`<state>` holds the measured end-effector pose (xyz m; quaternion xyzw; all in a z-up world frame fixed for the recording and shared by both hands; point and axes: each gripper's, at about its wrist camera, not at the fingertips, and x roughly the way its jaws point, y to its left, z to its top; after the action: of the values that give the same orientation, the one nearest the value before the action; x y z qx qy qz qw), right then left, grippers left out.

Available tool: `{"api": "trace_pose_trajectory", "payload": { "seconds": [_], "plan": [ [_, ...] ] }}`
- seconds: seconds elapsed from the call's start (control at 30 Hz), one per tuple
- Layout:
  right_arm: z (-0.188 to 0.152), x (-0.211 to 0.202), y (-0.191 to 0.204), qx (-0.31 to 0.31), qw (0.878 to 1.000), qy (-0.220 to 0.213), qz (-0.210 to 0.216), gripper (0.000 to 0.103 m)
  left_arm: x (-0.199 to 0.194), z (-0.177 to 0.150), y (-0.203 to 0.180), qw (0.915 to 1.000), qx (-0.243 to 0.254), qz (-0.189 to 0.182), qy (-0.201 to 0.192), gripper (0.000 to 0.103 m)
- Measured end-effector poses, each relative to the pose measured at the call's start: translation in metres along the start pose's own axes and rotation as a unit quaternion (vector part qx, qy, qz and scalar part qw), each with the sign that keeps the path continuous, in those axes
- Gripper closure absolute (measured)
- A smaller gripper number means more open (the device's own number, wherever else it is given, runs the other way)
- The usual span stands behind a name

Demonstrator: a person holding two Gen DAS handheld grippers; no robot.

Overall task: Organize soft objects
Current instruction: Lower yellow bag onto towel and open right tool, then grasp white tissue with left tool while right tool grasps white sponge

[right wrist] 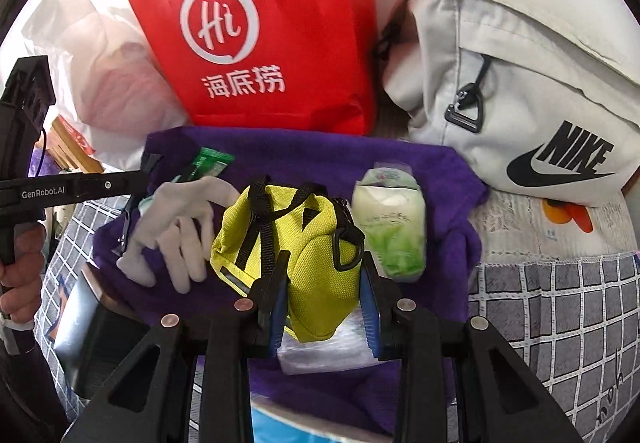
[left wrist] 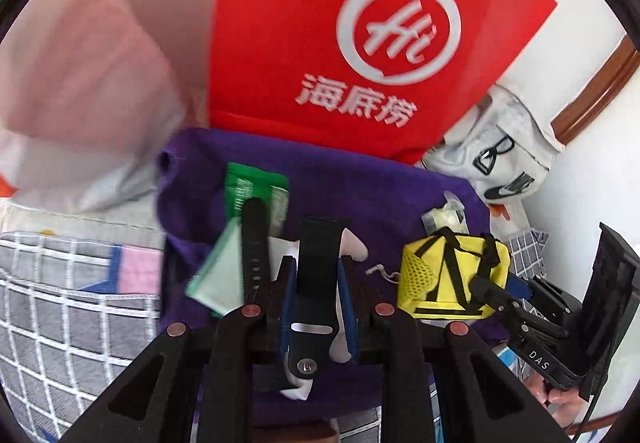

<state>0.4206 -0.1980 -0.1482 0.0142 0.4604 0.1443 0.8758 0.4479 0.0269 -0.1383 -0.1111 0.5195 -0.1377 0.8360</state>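
My left gripper [left wrist: 317, 275] is shut on a black strap [left wrist: 320, 243] with a silver plate. A white glove [left wrist: 352, 247] is pinched in with it. In the right wrist view the glove [right wrist: 176, 227] hangs from the left gripper [right wrist: 138, 199] over a purple towel [right wrist: 304, 151]. My right gripper [right wrist: 322, 267] is shut on a yellow pouch [right wrist: 316, 243] with black straps, and a clear packet [right wrist: 320, 353] lies under it. The left wrist view shows that pouch [left wrist: 440, 275] held by the right gripper [left wrist: 484, 289] over the towel [left wrist: 360, 183].
A red paper bag [right wrist: 260, 23] stands behind the towel, with a white Nike bag [right wrist: 520, 103] to its right and a white plastic bag [right wrist: 100, 55] to its left. A green-white tissue pack [right wrist: 392, 227] and a green sachet [right wrist: 208, 163] lie on the towel. Grey grid-patterned bedding [right wrist: 560, 315] surrounds it.
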Motion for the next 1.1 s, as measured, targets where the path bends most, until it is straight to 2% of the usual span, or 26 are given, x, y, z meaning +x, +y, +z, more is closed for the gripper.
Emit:
{"api": "trace_pose_trajectory", "payload": {
  "seconds": [0.2,0.33,0.4,0.47,0.53,0.67,0.8,0.87,1.1],
  "plan": [
    [-0.003,0.012,-0.002,-0.005,1.0,0.018,-0.009,0.068,0.021,-0.003,-0.002,0.9997,-0.001,0.004,0.024,0.083],
    [-0.003,0.006,-0.001,-0.011,1.0,0.006,-0.014,0.064,0.019,-0.003,-0.001,0.9996,0.0,0.001,0.029,0.082],
    [-0.003,0.0,0.002,-0.019,1.0,0.003,-0.022,0.043,0.014,-0.003,-0.002,0.9996,0.0,0.001,0.028,0.079],
    [-0.005,-0.009,0.005,-0.022,0.999,-0.009,-0.032,0.035,0.004,-0.005,-0.004,0.9997,0.0,-0.001,0.023,0.07],
    [-0.008,-0.023,0.009,-0.021,0.999,-0.017,-0.032,0.034,-0.006,-0.006,-0.006,0.9999,0.003,0.004,0.015,0.062],
    [-0.024,-0.054,0.022,-0.032,0.999,-0.037,-0.021,0.028,-0.032,-0.017,-0.007,1.0,0.004,0.007,0.001,0.062],
    [-0.047,-0.078,0.046,-0.05,0.997,-0.051,0.002,0.025,-0.064,-0.039,-0.001,0.9997,0.002,0.022,-0.014,0.061],
    [-0.064,-0.086,0.063,-0.064,0.996,-0.046,0.03,0.025,-0.078,-0.051,0.003,0.9993,0.0,0.029,-0.023,0.061],
    [-0.115,-0.087,0.111,-0.12,0.99,-0.002,0.068,0.025,-0.111,-0.1,0.017,0.9973,-0.007,0.056,-0.048,0.058]
  ]
}}
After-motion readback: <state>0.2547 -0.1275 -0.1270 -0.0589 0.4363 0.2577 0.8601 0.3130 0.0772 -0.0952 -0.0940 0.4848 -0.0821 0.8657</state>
